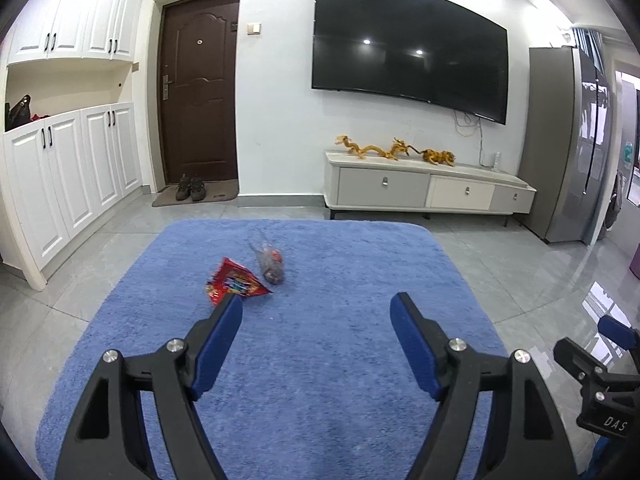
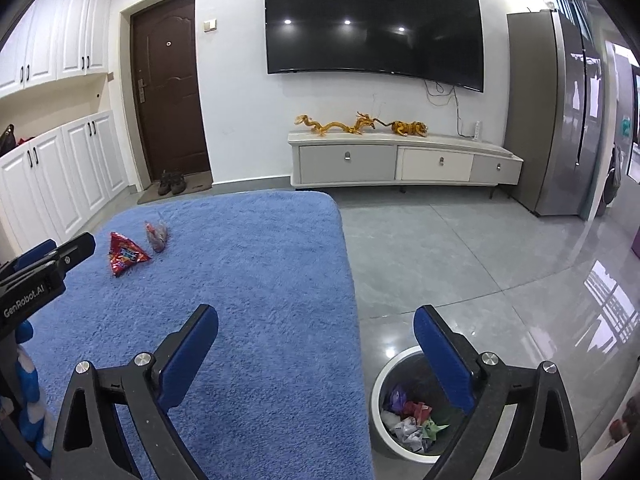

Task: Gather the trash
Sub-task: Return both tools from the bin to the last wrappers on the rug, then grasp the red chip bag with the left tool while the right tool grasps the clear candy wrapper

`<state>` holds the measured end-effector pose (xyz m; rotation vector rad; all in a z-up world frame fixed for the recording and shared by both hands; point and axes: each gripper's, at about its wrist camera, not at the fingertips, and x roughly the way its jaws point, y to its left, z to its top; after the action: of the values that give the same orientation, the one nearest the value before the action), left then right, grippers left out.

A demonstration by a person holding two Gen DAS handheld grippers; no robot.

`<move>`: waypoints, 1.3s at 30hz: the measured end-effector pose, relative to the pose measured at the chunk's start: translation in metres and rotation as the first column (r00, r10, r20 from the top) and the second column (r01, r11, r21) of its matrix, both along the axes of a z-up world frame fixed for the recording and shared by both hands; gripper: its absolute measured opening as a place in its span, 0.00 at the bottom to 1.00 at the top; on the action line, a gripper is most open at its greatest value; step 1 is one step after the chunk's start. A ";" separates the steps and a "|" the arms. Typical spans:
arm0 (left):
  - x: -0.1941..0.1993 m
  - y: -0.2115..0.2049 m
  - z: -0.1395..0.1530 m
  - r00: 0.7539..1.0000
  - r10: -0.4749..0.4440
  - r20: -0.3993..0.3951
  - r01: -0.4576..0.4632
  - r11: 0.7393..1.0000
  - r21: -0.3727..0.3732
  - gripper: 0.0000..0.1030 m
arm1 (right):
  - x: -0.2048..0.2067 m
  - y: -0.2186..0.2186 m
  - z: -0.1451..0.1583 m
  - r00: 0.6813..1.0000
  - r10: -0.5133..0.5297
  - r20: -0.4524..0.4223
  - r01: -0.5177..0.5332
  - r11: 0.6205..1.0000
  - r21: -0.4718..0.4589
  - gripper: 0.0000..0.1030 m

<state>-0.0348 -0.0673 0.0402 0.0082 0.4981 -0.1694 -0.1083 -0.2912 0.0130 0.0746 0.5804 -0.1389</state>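
Both views look forward and slightly down from just behind a pair of gripper fingers, close over a blue cloth-covered table [image 1: 320,360] and facing the far wall with its television [image 1: 408,48]. The left wrist view sits square over the cloth, the red wrapper [image 1: 236,284] at frame centre-left. The right wrist view sits at the cloth's right edge, with the same wrapper [image 2: 126,258] at left and a bin [image 2: 378,396] at lower right.
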 end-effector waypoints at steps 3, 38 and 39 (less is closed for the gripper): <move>0.001 0.012 0.009 1.000 0.026 0.015 -0.026 1.000 -0.003 0.73 | -0.002 0.004 0.005 1.000 0.018 0.013 -0.018 1.000 0.002 0.96; 0.206 0.098 -0.065 0.960 0.078 -0.271 -0.101 0.992 -0.074 0.74 | 0.168 0.069 0.033 0.945 0.326 0.012 -0.323 0.932 0.166 0.90; 0.213 0.099 -0.074 0.954 0.081 -0.288 -0.107 0.991 -0.076 0.74 | 0.175 0.072 0.028 0.943 0.332 0.003 -0.327 0.929 0.173 0.90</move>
<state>0.1780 0.0315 -0.0337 -0.1308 0.7770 -0.0997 0.0665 -0.2195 0.0405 0.1410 0.6223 0.2386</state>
